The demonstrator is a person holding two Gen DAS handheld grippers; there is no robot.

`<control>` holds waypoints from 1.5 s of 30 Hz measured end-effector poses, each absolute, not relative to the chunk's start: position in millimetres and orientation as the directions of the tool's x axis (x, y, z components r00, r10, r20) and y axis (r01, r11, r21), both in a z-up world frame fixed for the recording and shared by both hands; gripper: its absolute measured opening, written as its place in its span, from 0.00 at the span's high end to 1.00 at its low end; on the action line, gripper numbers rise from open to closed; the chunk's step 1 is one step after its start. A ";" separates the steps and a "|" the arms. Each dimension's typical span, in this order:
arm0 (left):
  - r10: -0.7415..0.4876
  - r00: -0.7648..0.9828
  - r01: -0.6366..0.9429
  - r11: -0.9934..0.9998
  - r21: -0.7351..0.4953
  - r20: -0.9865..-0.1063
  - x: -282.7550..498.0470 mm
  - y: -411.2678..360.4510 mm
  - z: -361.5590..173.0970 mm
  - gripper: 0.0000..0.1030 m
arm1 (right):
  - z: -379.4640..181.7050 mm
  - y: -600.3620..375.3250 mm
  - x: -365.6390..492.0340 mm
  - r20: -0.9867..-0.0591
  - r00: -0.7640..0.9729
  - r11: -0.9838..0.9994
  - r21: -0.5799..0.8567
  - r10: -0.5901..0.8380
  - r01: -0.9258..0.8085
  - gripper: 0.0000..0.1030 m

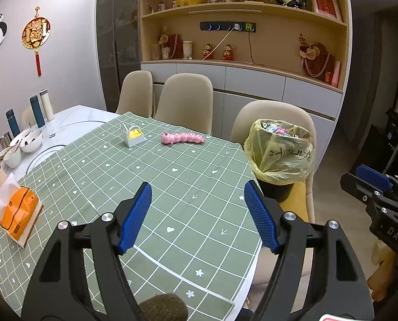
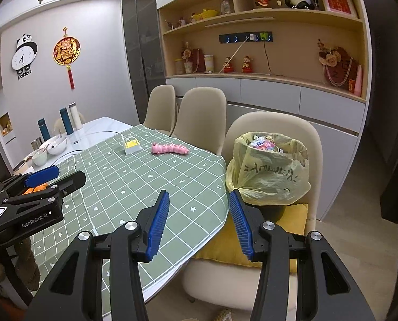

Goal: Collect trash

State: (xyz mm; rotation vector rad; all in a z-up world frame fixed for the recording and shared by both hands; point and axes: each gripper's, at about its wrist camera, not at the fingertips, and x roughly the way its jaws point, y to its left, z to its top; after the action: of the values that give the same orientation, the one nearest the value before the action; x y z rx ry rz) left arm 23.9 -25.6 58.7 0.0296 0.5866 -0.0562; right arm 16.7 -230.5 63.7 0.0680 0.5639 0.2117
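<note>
Both grippers empty: left gripper has its jaws spread wide over the green checked tablecloth, nothing between the pads; right gripper likewise spread, hanging over the table edge by the chair. Task's thing as I read it: bin lined with a yellow plastic bag, sitting on a yellow cushion on the near chair, just beside the round table's edge, already full of wrappers to the rim. No loose trash visible on the cloth; what's left there is a pink caterpillar toy and a small white-and-yellow box, well back, probably not trash, can't be sure. Handling guess: bag film is thin, soft, slippery, crinkles and tears if pinched hard; contents light, loose, likely to spill if tilted. Best hold is the bunched overhang of bag below the rim, or gather the rim itself with both claws on opposite sides; a single pinch on flat film would likely slip. Bin on a soft cushion = unstable base, tips easily. Clearance: chair back close behind the bin, table edge tight on its left, open floor to the right. Left side of the table is cluttered: bowls, flasks, orange tissue pack. Stay off that.
</note>
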 end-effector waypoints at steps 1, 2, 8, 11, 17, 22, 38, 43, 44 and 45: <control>-0.045 0.831 0.061 0.998 0.011 -0.554 23.7 -25.4 58.7 0.34 | 63.8 -230.7 16.5 -0.524 0.823 0.976 0.122 0.219 -0.182 0.57; -0.045 0.832 0.062 0.998 0.013 -0.554 23.9 -25.6 58.7 0.34 | 63.9 -231.1 16.3 -0.524 0.823 0.976 0.121 0.219 -0.182 0.57; -0.050 0.832 0.066 0.998 0.010 -0.553 23.0 -27.0 59.4 0.34 | 63.9 -231.2 16.4 -0.524 0.823 0.976 0.121 0.219 -0.182 0.57; -0.050 0.832 0.067 0.998 0.010 -0.553 23.0 -27.6 59.2 0.34 | 64.2 -231.5 16.3 -0.523 0.824 0.976 0.122 0.219 -0.182 0.57; -0.052 0.834 0.069 0.998 0.010 -0.549 22.0 -29.6 59.0 0.34 | 63.5 -234.9 17.9 -0.523 0.824 0.976 0.125 0.217 -0.177 0.57; -0.052 0.834 0.069 0.998 0.010 -0.549 21.8 -29.5 59.3 0.34 | 63.4 -235.2 18.2 -0.524 0.824 0.976 0.125 0.217 -0.178 0.57; -0.064 0.834 0.086 0.996 0.014 -0.548 20.3 -33.2 58.9 0.34 | 60.5 -236.9 14.7 -0.522 0.827 0.978 0.133 0.208 -0.162 0.57; -0.065 0.835 0.088 0.996 0.016 -0.546 20.2 -34.1 58.8 0.34 | 60.7 -237.5 14.9 -0.521 0.828 0.978 0.133 0.208 -0.161 0.57; -0.065 0.834 0.088 0.996 0.016 -0.547 20.2 -33.9 58.8 0.34 | 60.4 -237.7 14.8 -0.522 0.827 0.978 0.133 0.207 -0.161 0.57; -0.065 0.834 0.088 0.996 0.015 -0.548 20.3 -34.4 58.6 0.34 | 60.8 -237.8 15.3 -0.522 0.827 0.978 0.134 0.208 -0.162 0.57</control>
State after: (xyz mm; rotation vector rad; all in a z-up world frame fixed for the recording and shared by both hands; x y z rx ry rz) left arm 20.3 -34.4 58.6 0.0401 0.5795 -0.0812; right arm 15.3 -237.8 60.8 0.0851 0.5637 0.1967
